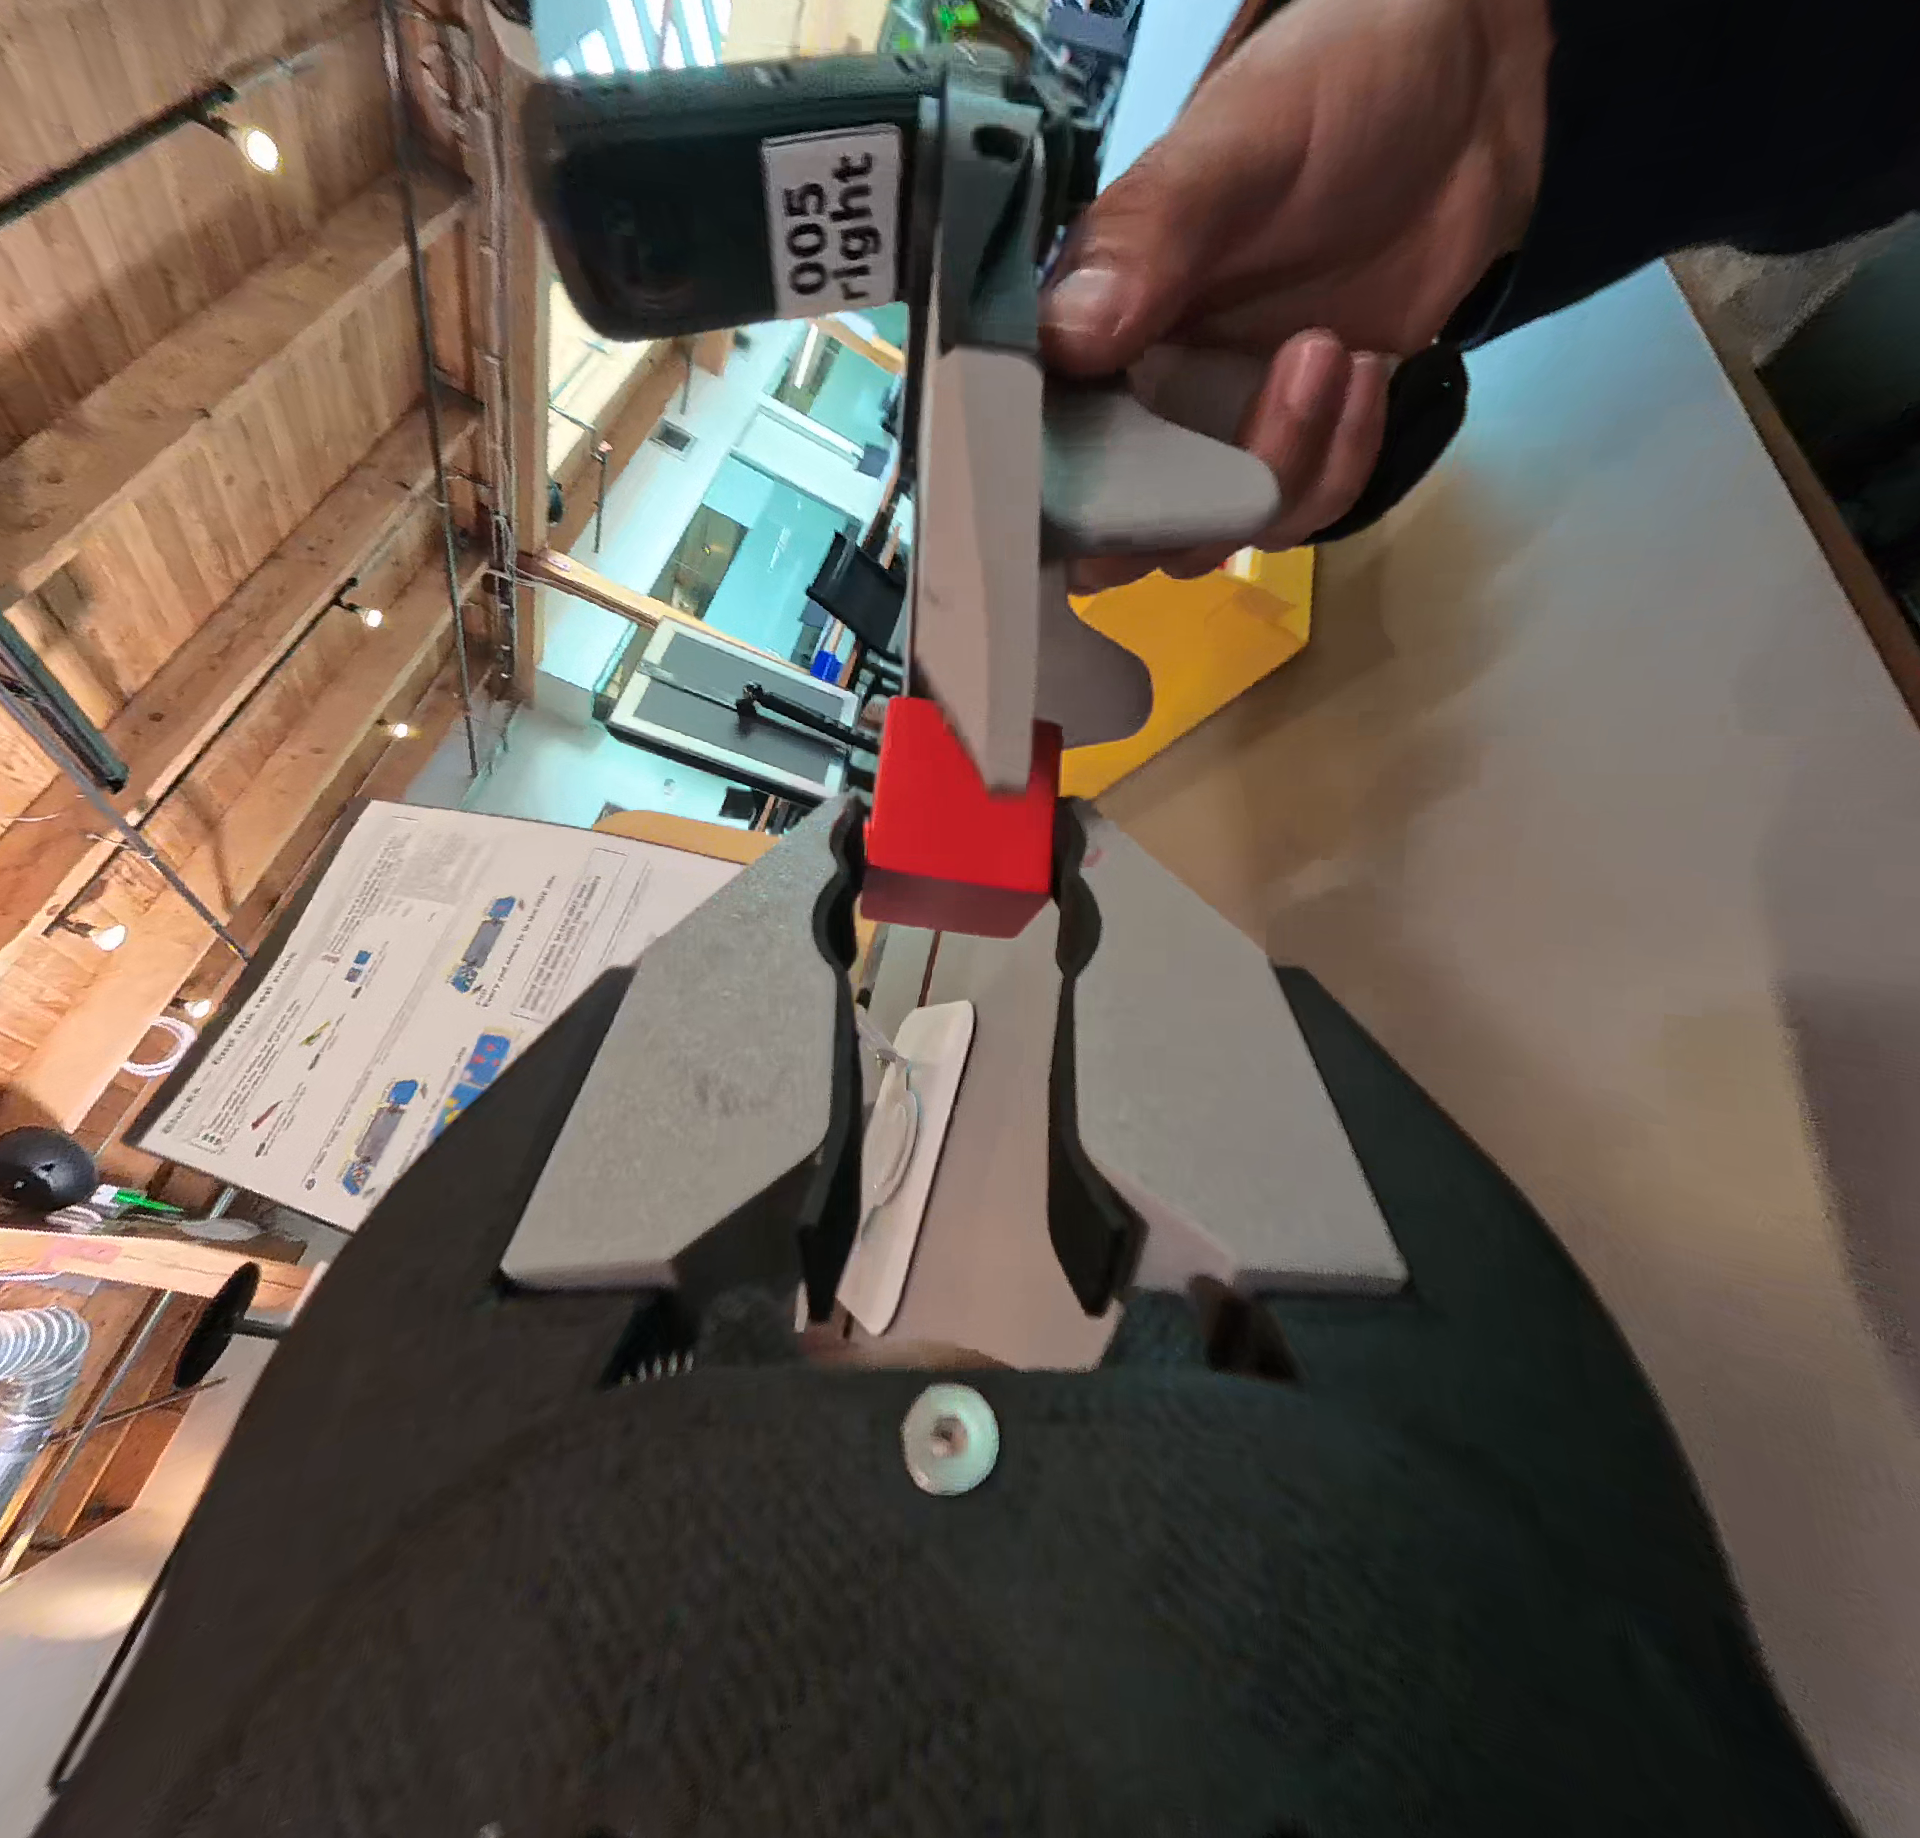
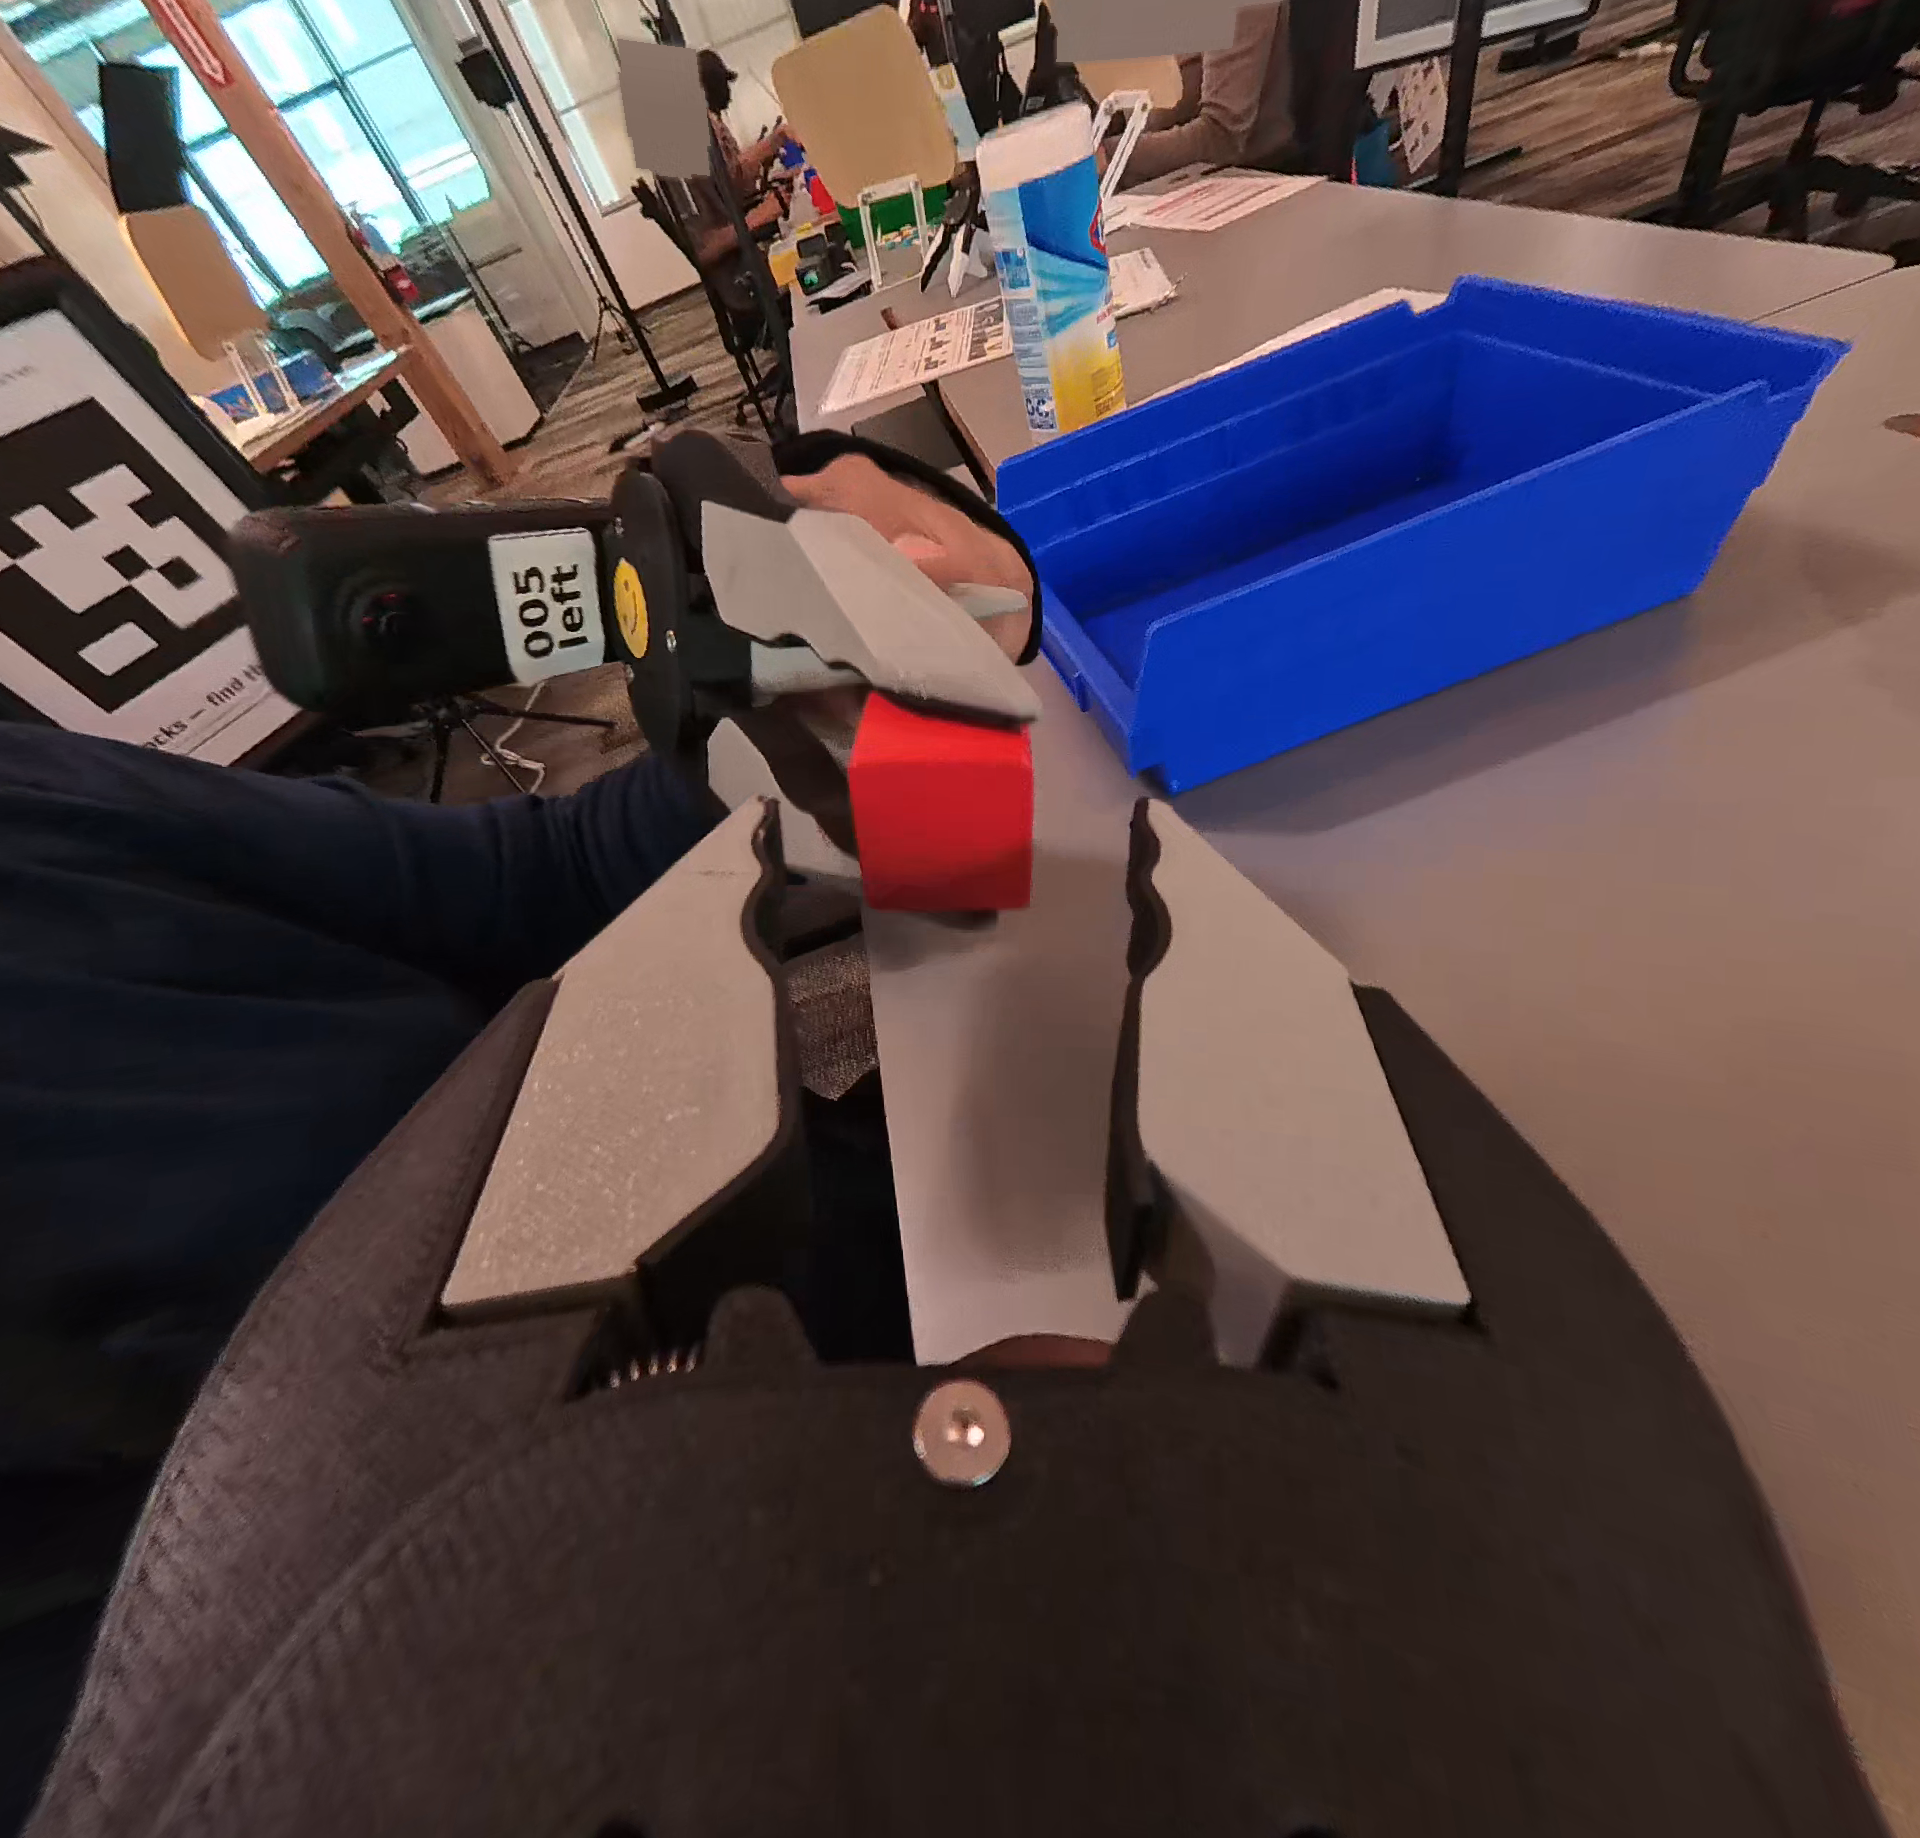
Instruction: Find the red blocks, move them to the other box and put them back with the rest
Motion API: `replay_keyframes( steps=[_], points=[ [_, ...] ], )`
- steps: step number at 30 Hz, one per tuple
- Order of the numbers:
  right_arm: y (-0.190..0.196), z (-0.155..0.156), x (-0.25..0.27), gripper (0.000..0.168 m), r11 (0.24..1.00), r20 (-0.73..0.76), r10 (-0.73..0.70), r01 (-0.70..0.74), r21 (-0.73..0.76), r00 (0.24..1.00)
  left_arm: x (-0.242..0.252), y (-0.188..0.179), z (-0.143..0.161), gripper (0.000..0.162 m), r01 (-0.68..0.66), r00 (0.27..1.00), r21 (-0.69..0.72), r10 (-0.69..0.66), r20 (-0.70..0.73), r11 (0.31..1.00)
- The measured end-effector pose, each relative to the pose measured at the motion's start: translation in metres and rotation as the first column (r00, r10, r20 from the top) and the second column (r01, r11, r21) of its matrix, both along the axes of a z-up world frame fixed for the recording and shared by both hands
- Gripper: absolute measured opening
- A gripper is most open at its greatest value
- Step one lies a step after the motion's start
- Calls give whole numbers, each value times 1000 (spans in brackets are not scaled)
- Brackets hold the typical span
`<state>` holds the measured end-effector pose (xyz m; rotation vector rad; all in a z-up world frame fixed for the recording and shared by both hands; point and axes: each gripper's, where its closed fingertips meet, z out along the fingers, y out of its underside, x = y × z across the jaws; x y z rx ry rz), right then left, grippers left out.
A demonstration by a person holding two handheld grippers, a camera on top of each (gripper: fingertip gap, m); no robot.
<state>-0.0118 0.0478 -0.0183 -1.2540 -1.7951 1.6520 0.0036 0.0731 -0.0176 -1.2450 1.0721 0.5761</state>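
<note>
Fingers of our left gripper pinch the solid red cube block by 2 opposite faces, holding it in the air above the pale grey table top. We see the same block from the right wrist view, clamped between the grey fingers of that left gripper. Our right gripper has its fingers spread wide, 1 on either side of the block with a gap on each side, so it grips nothing. In the left wrist view 1 grey finger of the right gripper lies against the top of the block; we cannot tell whether it presses. Beyond the block a deep blue plastic bin stands on the table, and the part of its inside that shows holds nothing. Behind the bin stands a tall cylindrical wipes canister with a white lid.
</note>
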Motion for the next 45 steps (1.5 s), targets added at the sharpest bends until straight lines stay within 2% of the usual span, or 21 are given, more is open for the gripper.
replay_keyframes(
  steps=[1,2,7,8,9,11,14,17,20,21,24,27,28,29,30,34,41,45],
  points=[
    [-1,-4,-2,55,1000,6,-3,3,14,1000,1,2,-3,34,-11,1000,-5,11,-14,1000],
    [-1,-9,-4,31,999,14,-8,8,38,1000,2,4,-6,34,-18,1000,-14,18,-12,1000],
    [17,-6,-6,32,990,-11,-95,95,108,995,-9,12,-2,35,-66,988,-67,75,136,996],
    [28,-3,-4,32,984,-22,-123,125,127,992,-13,12,0,29,-80,982,-79,92,162,994],
    [44,2,1,31,974,-37,-168,172,144,985,-18,12,5,19,-98,975,-75,111,194,992],
    [91,13,15,31,938,-72,-298,306,163,952,-30,9,12,14,-123,958,-87,141,249,989],
    [181,19,50,31,838,-71,-520,524,152,851,-48,8,15,9,-165,929,-105,190,318,981],
    [261,-7,93,31,714,40,-694,681,164,718,-57,11,12,6,-190,919,-118,219,327,975],
    [315,-50,130,31,600,188,-800,759,254,570,-62,15,9,6,-221,912,-134,254,323,966],
    [320,-60,134,31,602,225,-798,756,258,559,-62,16,8,6,-217,913,-139,252,322,966],
    [322,-65,110,31,671,250,-739,717,190,625,-62,19,4,6,-217,910,-156,258,324,964],
    [350,-55,75,32,621,168,-784,745,243,598,-60,23,0,5,-213,907,-172,260,331,962],
    [364,-53,68,42,580,153,-814,766,275,561,-61,25,-2,6,-219,905,-183,270,329,958],
    [374,-55,64,63,550,170,-834,778,303,524,-61,25,-4,7,-226,906,-185,276,321,956],
    [378,-56,62,67,539,194,-842,781,314,503,-60,24,-5,7,-229,911,-183,277,306,956],
    [359,-33,56,53,587,110,-808,778,225,578,-67,22,-8,8,-246,907,-203,299,298,948],
    [332,-40,70,58,628,136,-778,761,162,613,-96,20,-11,14,-314,810,-294,416,413,903],
    [320,-47,77,59,639,132,-769,745,188,626,-123,2,-16,27,-356,682,-360,504,530,862]
  ],
)
